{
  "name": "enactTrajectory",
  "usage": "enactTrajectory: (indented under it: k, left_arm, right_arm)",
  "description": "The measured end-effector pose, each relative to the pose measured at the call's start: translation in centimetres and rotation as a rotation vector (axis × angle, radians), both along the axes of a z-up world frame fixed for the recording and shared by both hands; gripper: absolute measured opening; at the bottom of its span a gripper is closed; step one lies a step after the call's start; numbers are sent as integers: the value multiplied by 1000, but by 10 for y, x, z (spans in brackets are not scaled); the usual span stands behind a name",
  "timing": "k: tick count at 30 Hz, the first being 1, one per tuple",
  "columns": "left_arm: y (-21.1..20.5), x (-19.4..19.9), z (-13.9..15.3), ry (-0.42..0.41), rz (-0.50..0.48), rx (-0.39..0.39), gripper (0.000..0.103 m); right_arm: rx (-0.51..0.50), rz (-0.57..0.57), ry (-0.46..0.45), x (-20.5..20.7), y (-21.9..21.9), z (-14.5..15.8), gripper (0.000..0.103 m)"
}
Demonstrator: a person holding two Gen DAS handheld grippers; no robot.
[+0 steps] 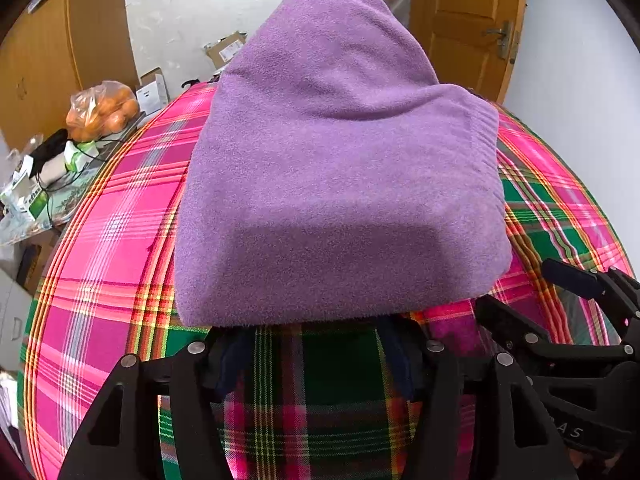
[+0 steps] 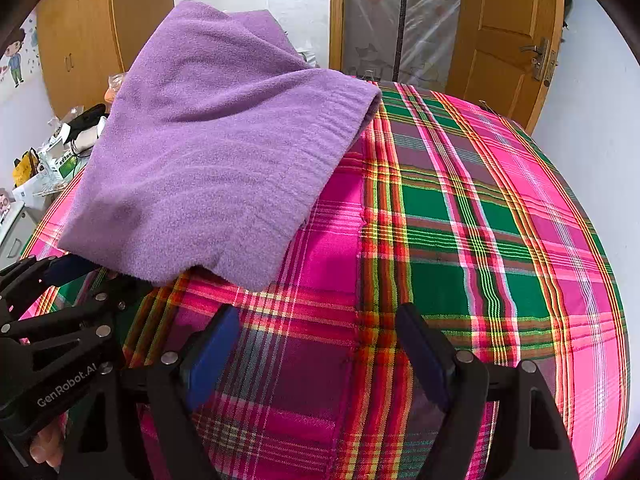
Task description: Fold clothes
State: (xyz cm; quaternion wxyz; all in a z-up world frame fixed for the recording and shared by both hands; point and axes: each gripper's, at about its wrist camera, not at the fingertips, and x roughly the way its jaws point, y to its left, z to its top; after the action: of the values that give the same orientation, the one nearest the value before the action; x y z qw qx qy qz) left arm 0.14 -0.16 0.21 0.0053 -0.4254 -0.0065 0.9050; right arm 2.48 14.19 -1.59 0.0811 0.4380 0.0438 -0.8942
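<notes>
Fingers: right gripper (image 2: 318, 346) spread, empty, over bare plaid sheet (image 2: 500, 208); left gripper (image 1: 316, 364) spread, tips tucked under near hem of fleece (image 1: 340, 168), frame centre. Likely final tidy: square edges, press flat, avoid dragging layers.

Home bedroom; plaid bedspread (image 2: 500, 216); wooden door (image 2: 508, 32)

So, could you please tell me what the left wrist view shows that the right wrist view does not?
Only the left wrist view shows the bag of oranges and cardboard boxes by the wall. Only the right wrist view shows the plastic-covered doorway and a cartoon sticker. Both show the folded purple garment on the plaid cloth, the left gripper and right gripper open, and a wooden door.
</notes>
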Motion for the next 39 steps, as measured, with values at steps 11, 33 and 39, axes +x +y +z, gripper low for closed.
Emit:
enactTrajectory:
  k: [11,33,39]
  left_arm:
    - [6,6,0,-2,8,-2,64]
    - [1,8,2,-4,-33,57,63]
    - [2,21,19,79,-100,40,60]
  right_arm:
    - [-1,0,0,3,2,1,81]
    - [-203,26,7,-8,20,7,53]
    - [-438,39,59,-23,48,19,53]
